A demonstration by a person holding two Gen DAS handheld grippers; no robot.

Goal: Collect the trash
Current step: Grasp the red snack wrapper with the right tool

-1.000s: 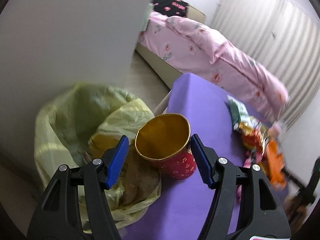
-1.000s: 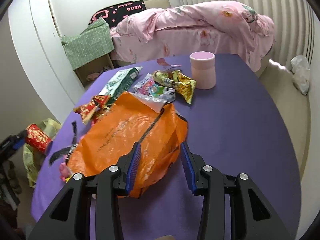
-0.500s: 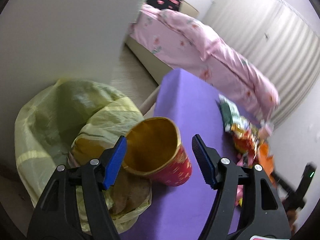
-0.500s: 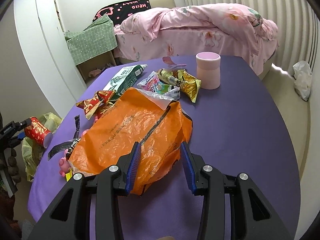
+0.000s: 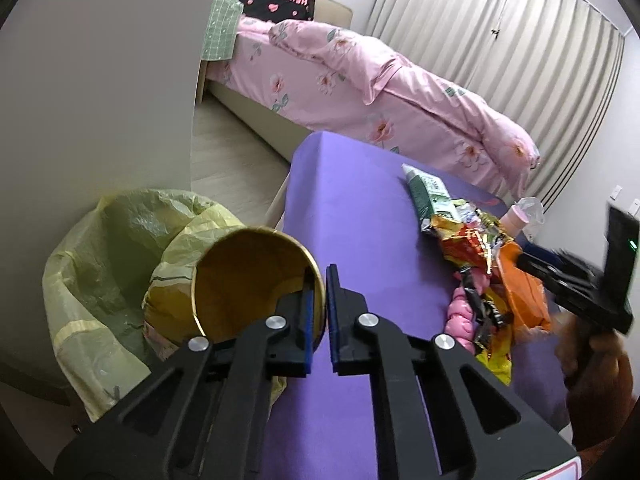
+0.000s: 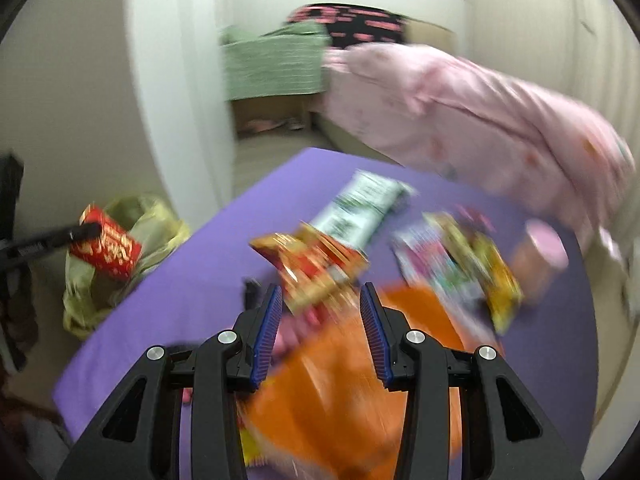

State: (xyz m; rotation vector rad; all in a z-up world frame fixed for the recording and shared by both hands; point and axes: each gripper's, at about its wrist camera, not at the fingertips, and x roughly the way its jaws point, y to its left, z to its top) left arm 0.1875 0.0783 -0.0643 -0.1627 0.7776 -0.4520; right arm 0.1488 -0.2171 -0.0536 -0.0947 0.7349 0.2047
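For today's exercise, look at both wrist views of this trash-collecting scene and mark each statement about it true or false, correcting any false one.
1. The left gripper is pinching the wall of the red paper cup, one finger inside it and one outside. True.
2. The cup is held over a blue bucket. False: it hangs by the yellow-green trash bag beside the table.
3. The purple table carries several snack wrappers. True.
4. The right gripper is clamped shut on the orange plastic bag. False: its jaws stand apart above the bag.
5. The pink cup lies on the floor. False: it stands on the table.
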